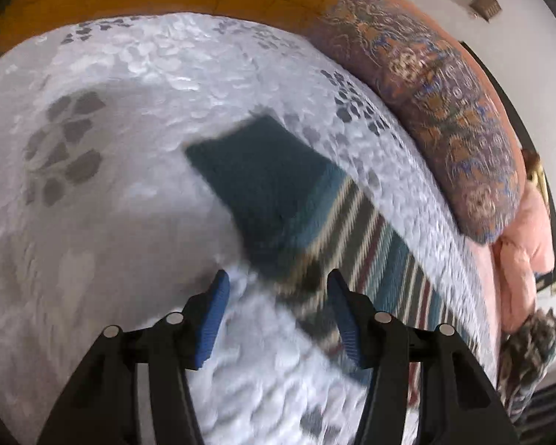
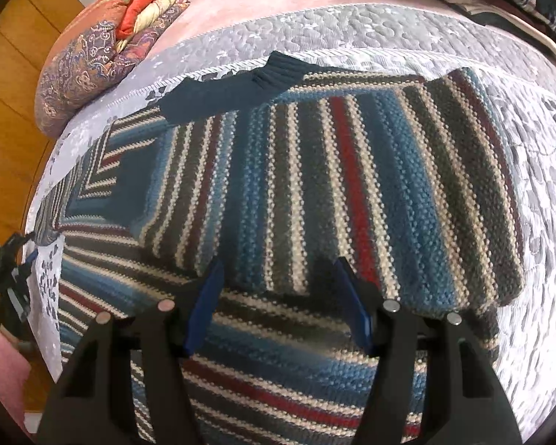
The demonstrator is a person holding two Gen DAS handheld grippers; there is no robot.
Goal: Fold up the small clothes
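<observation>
On the bed [image 2: 407, 22], spread over the pale grey quilted cover, lies one striped knit sweater [image 2: 315, 185], partly folded, with a sleeve doubled across its body and the dark teal ribbed cuff [image 2: 237, 85] reaching toward the far edge of the bed. I hold my right tool [image 2: 278, 296] low over the middle of the sweater, its blue pads spread wide with nothing between them. My left tool [image 1: 278, 307] hovers over the cover at a dark teal ribbed end of the sweater [image 1: 263, 185], jaws equally wide and empty; that view is blurred, so I cannot tell whether it touches the cloth. I judge the knit thick, soft and fairly heavy for its size: it should drape and sag when lifted, stretch if pulled by a single point, and not slip much on the textured cover. I would pinch it at the ribbed hem or at a folded edge, taking both layers together, one tool at each corner so the fold carries over evenly. I count one sweater and two tools; a patterned bolster [image 1: 444, 118] lies along one bed edge, and folded quilts [image 2: 137, 3] are stacked at the far left corner.
</observation>
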